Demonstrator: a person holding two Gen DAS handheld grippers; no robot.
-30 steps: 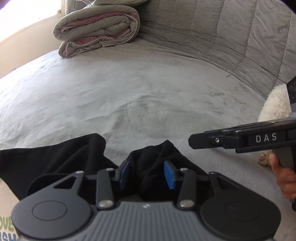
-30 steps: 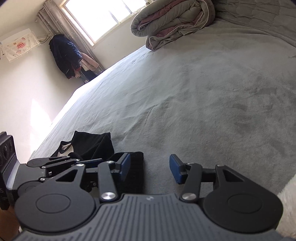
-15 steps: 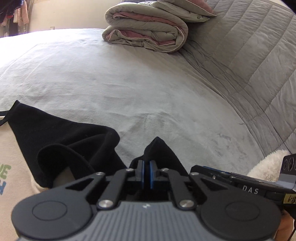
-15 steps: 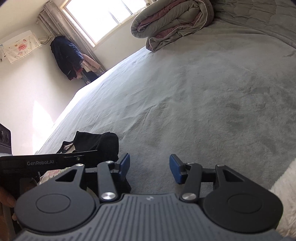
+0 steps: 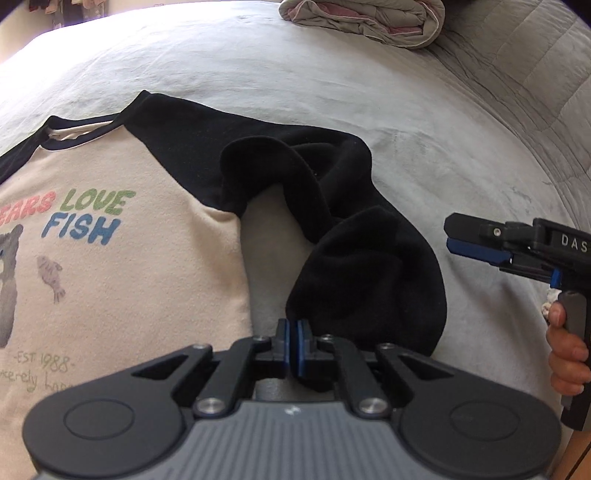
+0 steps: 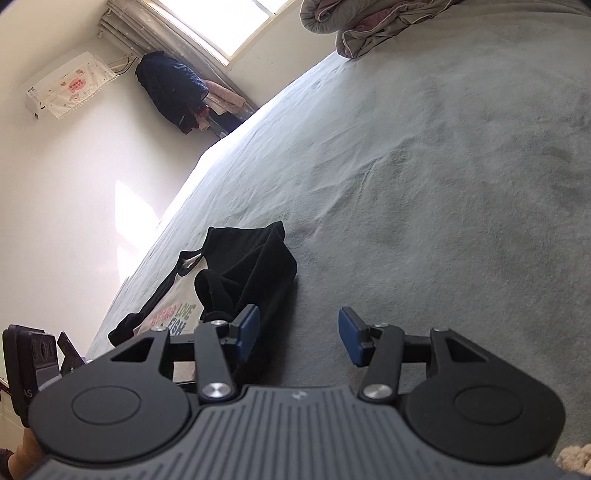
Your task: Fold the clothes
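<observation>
A cream shirt (image 5: 122,266) with black sleeves and a "BEARS LOVE FISH" print lies on the grey bed (image 5: 295,81). Its black right sleeve (image 5: 354,258) is bunched and lifted. My left gripper (image 5: 294,326) is shut on the end of this sleeve and holds it above the bed. My right gripper (image 6: 298,332) is open and empty, just right of the sleeve (image 6: 251,266); it shows from the side in the left wrist view (image 5: 476,240). The shirt's print also shows in the right wrist view (image 6: 177,314).
A folded grey and pink duvet (image 5: 369,18) lies at the far end of the bed, also in the right wrist view (image 6: 388,22). Clothes (image 6: 177,92) hang by the window wall. A fluffy white thing (image 6: 576,458) lies at the bed's near right.
My left gripper closed on the black sleeve end, then lifted and swung left, bringing the printed shirt front into view. My right gripper stayed open and tilted a little.
</observation>
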